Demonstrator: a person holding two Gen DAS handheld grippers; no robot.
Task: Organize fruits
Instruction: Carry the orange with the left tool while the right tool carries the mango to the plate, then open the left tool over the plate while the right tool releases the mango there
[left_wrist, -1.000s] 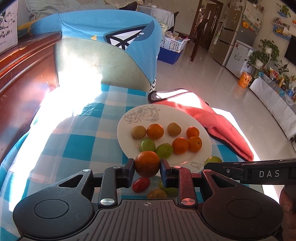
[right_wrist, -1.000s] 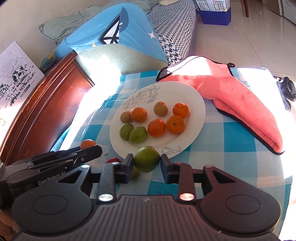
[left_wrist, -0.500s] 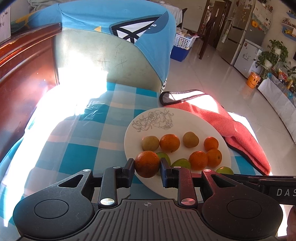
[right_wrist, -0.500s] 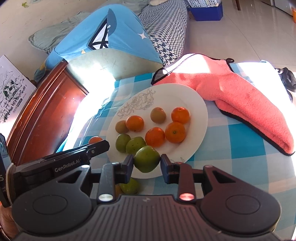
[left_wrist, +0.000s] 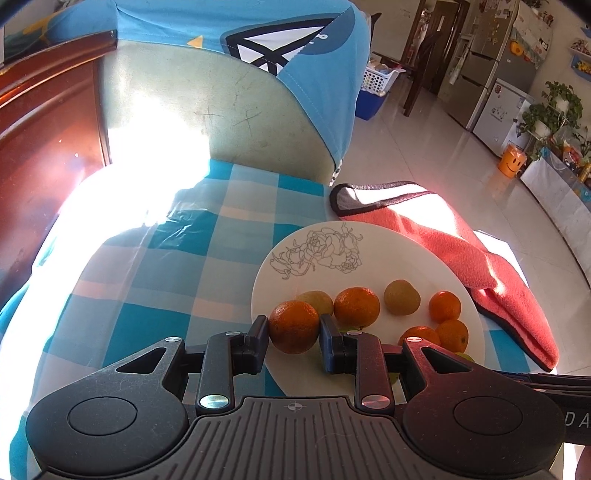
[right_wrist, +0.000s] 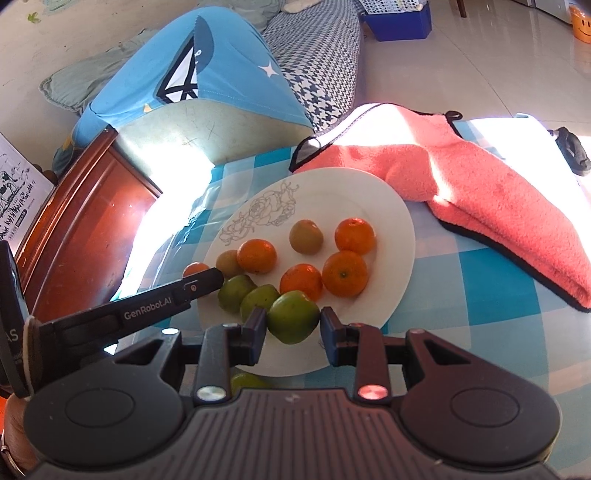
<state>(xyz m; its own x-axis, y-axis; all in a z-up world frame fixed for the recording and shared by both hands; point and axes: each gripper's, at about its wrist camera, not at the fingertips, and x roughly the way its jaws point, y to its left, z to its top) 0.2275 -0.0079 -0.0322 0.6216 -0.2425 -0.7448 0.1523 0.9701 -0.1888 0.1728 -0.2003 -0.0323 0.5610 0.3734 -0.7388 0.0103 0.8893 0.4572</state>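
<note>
My left gripper (left_wrist: 294, 334) is shut on an orange (left_wrist: 294, 326), held over the near-left rim of the white plate (left_wrist: 373, 254). My right gripper (right_wrist: 293, 328) is shut on a green fruit (right_wrist: 293, 320) above the plate's (right_wrist: 391, 221) near edge. On the plate lie several oranges (right_wrist: 256, 256), two brownish fruits (right_wrist: 306, 236) and two green fruits (right_wrist: 235, 292). In the right wrist view the left gripper's side (right_wrist: 147, 312) reaches in from the left, with its orange (right_wrist: 194, 268) showing just past its tip. One more green fruit (right_wrist: 247, 380) lies on the cloth behind my right gripper.
A blue-and-white checked cloth (left_wrist: 155, 266) covers the table. A coral towel (right_wrist: 495, 199) lies right of the plate. A chair back with a blue garment (left_wrist: 258, 74) stands beyond the table, and dark wooden furniture (left_wrist: 40, 147) runs along the left.
Both grippers have moved forward and down over the plate with their fruits. The loose fruits near the front edge have slipped out of the left wrist view.
</note>
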